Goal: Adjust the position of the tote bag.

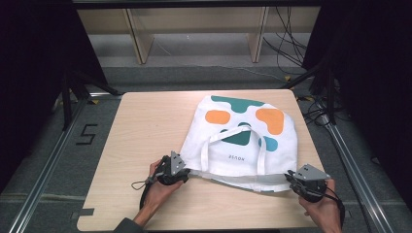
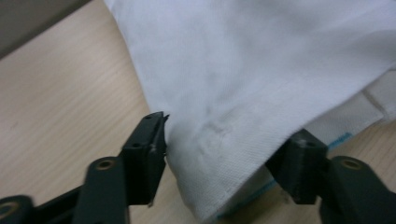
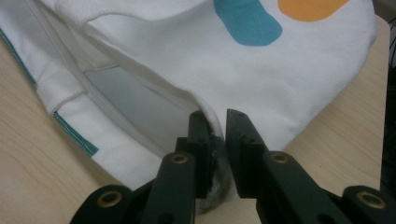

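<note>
On the pale wooden surface (image 1: 145, 126), seen from the high view, a white tote bag (image 1: 243, 141) with teal and orange patches lies flat right of centre, its open mouth toward the near edge. The left gripper (image 1: 187, 175) sits at the bag's near left corner, the right gripper (image 1: 290, 178) at its near right corner.

In the left gripper view, the bag's hemmed corner (image 2: 224, 154) lies between the spread jaws, which stand apart from the cloth on both sides, as far as the blur allows.

In the right gripper view, the right gripper (image 3: 219, 123) is clamped on the upper layer of the bag's mouth (image 3: 205, 100), with the lower layer lying beneath on the surface (image 3: 28, 168).
</note>
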Demonstrator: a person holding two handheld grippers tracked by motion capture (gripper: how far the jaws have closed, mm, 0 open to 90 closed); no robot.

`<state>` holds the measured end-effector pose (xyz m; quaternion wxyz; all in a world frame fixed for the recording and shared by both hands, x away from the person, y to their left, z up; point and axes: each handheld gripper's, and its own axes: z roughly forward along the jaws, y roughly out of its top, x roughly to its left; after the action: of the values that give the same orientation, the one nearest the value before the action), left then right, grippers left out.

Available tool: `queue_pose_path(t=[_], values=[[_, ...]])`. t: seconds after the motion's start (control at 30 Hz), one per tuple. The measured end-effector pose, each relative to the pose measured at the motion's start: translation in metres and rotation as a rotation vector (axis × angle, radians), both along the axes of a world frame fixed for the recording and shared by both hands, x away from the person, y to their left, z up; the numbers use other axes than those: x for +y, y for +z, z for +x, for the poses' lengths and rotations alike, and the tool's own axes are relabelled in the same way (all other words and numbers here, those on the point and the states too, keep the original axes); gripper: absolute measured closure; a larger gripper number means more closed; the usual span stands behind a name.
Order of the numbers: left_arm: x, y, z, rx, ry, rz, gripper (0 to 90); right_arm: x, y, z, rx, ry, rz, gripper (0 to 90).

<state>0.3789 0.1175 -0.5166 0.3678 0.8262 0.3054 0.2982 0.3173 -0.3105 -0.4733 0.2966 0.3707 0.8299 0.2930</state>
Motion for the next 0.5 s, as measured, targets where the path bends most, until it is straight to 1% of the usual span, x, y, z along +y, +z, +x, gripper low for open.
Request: queue_pose_path(t=[0.03,0.07,0.1,0.13,0.17,0.2,0.23,0.27,0.3,0.37,0.4,0.43,0.47,0.5], values=[[0.000,0.000,0.000,0.000,0.000,0.000,51.9,0.000,0.000,0.000,0.000,0.000,0.000,80.2],[-0.001,0.002,0.002,-0.026,-0.028,-0.003,60.7,-0.001,-0.001,0.001,0.000,0.000,0.007,77.3],[-0.001,0.002,0.002,-0.026,-0.028,-0.003,65.8,-0.001,-0.001,0.001,0.000,0.000,0.007,77.3],[-0.001,0.003,0.003,-0.040,-0.045,0.019,65.8,0.000,-0.001,0.001,0.000,-0.004,0.010,75.9],[0.001,0.004,0.006,-0.038,-0.070,0.031,70.7,0.000,-0.002,0.002,0.003,-0.003,0.004,73.7],[0.001,0.004,0.006,-0.036,-0.074,0.020,75.9,0.000,-0.003,0.002,0.004,-0.008,0.001,72.3],[0.000,0.005,0.005,-0.046,-0.071,0.011,78.7,0.001,-0.004,0.003,0.007,-0.010,-0.008,71.5],[0.000,0.007,0.003,-0.061,-0.079,0.022,83.2,0.000,-0.005,0.003,0.009,0.009,-0.036,71.6],[-0.001,0.012,-0.002,-0.096,-0.089,0.028,86.3,0.002,-0.005,0.003,0.006,0.003,-0.038,73.6],[0.000,0.020,-0.009,-0.110,-0.111,0.017,86.6,0.001,-0.005,0.003,0.005,0.007,-0.047,77.7],[0.001,0.022,-0.011,-0.106,-0.122,0.022,86.8,0.001,-0.005,0.003,0.007,0.017,-0.047,79.9],[0.002,0.023,-0.015,-0.100,-0.130,0.015,86.8,0.000,-0.005,0.003,0.008,0.021,-0.055,81.2],[0.002,0.023,-0.015,-0.100,-0.130,0.015,86.8,0.000,-0.005,0.003,0.008,0.021,-0.055,81.2],[0.004,0.024,-0.023,-0.095,-0.138,0.015,86.8,0.000,-0.005,0.003,0.006,0.025,-0.058,82.1]])
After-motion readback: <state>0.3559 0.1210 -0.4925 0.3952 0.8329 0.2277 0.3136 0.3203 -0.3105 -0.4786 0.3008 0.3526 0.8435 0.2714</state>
